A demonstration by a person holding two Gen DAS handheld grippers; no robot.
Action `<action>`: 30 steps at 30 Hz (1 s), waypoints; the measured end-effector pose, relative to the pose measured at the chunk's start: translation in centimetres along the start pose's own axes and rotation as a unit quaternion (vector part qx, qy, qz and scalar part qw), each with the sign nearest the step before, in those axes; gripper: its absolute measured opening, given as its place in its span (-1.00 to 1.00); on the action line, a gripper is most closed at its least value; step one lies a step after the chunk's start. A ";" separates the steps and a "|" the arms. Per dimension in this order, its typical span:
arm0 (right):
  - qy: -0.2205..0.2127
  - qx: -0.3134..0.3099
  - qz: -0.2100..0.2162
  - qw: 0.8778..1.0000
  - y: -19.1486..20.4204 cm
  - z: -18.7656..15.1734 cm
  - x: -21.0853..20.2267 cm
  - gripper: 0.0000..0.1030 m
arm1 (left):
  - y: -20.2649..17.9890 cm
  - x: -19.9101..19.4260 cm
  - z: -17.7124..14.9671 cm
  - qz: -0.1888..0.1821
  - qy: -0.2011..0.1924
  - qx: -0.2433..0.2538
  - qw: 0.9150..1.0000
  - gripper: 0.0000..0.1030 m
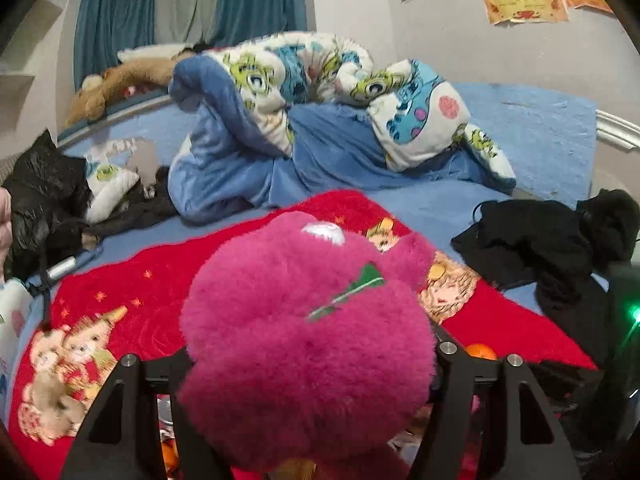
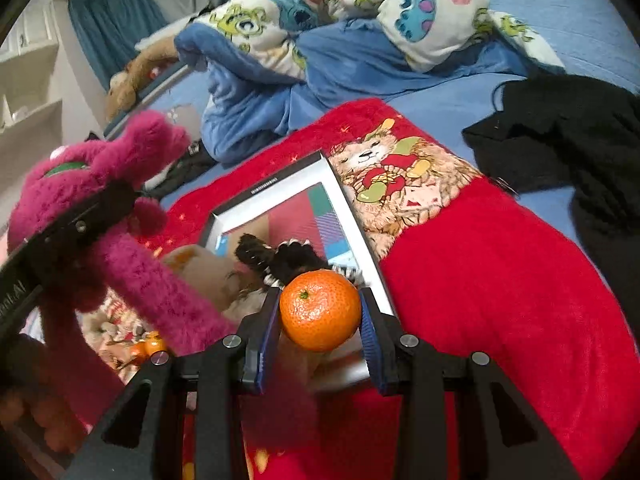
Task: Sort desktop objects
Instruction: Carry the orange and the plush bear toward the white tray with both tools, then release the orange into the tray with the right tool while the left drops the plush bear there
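A fluffy pink plush toy (image 1: 308, 340) fills the middle of the left wrist view, and my left gripper (image 1: 312, 364) is shut on it; the fur hides the fingertips. The right wrist view shows the same plush toy (image 2: 100, 184) at the left, lifted in that black gripper, with a long limb hanging down. My right gripper (image 2: 320, 316) is shut on an orange mandarin (image 2: 320, 310), with a blue pad against each side of it. Both are held above a red blanket (image 2: 480, 280) printed with bears.
A white-framed box (image 2: 340, 200) lies on the red blanket with a black furry item (image 2: 288, 258) at its near edge. More mandarins (image 2: 154, 344) lie low at the left. Black clothes (image 2: 560, 140) lie at the right, and a crumpled blue cartoon quilt (image 2: 320, 32) behind.
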State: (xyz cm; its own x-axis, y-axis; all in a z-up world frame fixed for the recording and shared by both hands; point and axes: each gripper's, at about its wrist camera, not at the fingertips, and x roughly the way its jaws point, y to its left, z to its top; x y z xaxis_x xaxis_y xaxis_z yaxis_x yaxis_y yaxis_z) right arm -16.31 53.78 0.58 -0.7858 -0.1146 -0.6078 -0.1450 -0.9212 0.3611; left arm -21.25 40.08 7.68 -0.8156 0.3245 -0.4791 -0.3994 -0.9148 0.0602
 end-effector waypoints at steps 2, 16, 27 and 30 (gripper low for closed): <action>0.011 -0.006 -0.001 1.000 -0.3 0.4 0.9 -0.30 | 0.2 2.3 -0.7 0.000 0.019 0.002 1.000 0.31; 0.045 -0.040 -0.016 0.998 0.7 0.8 5.4 -0.30 | 1.4 7.1 -2.7 -0.007 0.020 0.001 1.000 0.33; 0.043 -0.052 -0.024 0.997 0.9 0.6 5.4 -0.29 | 1.6 7.3 -2.9 -0.017 0.023 -0.008 1.000 0.34; 0.043 -0.052 -0.024 0.997 0.9 0.6 5.4 -0.29 | 1.6 7.3 -2.9 -0.017 0.024 -0.008 1.000 0.35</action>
State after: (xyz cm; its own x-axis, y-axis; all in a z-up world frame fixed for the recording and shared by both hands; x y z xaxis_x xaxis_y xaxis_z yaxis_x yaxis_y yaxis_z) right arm -21.05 52.52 -1.93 -0.7243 -0.0978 -0.6825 -0.1140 -0.9593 0.2584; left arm -26.61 40.29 1.74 -0.7808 0.3439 -0.5216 -0.4193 -0.9074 0.0295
